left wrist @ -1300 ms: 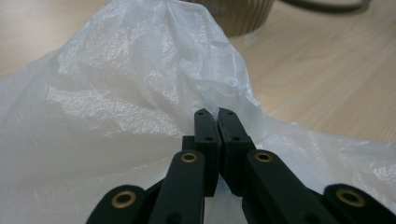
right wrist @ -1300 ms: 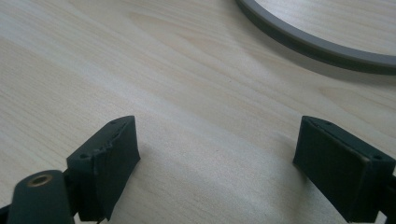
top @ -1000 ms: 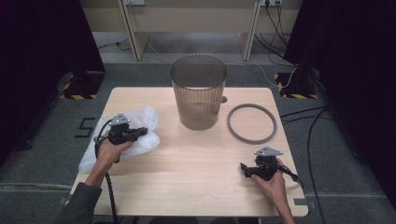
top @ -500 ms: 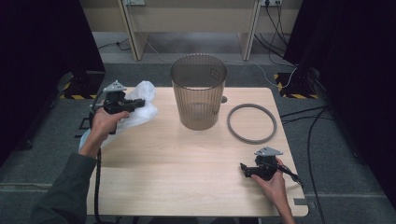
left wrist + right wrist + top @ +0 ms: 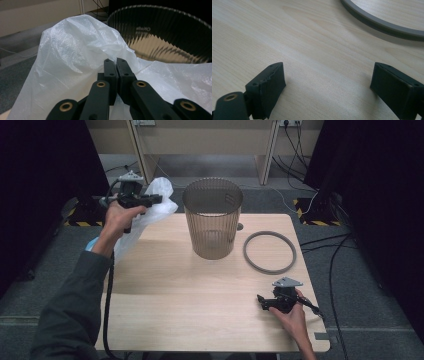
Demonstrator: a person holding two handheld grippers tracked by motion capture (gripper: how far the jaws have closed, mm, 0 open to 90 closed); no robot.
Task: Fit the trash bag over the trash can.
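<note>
L gripper (image 5: 150, 198): raised at far-left, forearm stretched fwd, jaws pressed together, pointing right and level. R gripper (image 5: 264, 302): low at near-right, hand (image 5: 292, 317) behind it, jaws spread wide, nothing between, pointing left.

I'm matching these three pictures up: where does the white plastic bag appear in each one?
High view: white plastic bag at upper left, hanging from the left tongs beside the basket.
Left gripper view: the bag spreads across the centre, pinched by the shut jaws.
Right gripper view: not in it.
Shared landmark: the ribbed waste basket.
</note>
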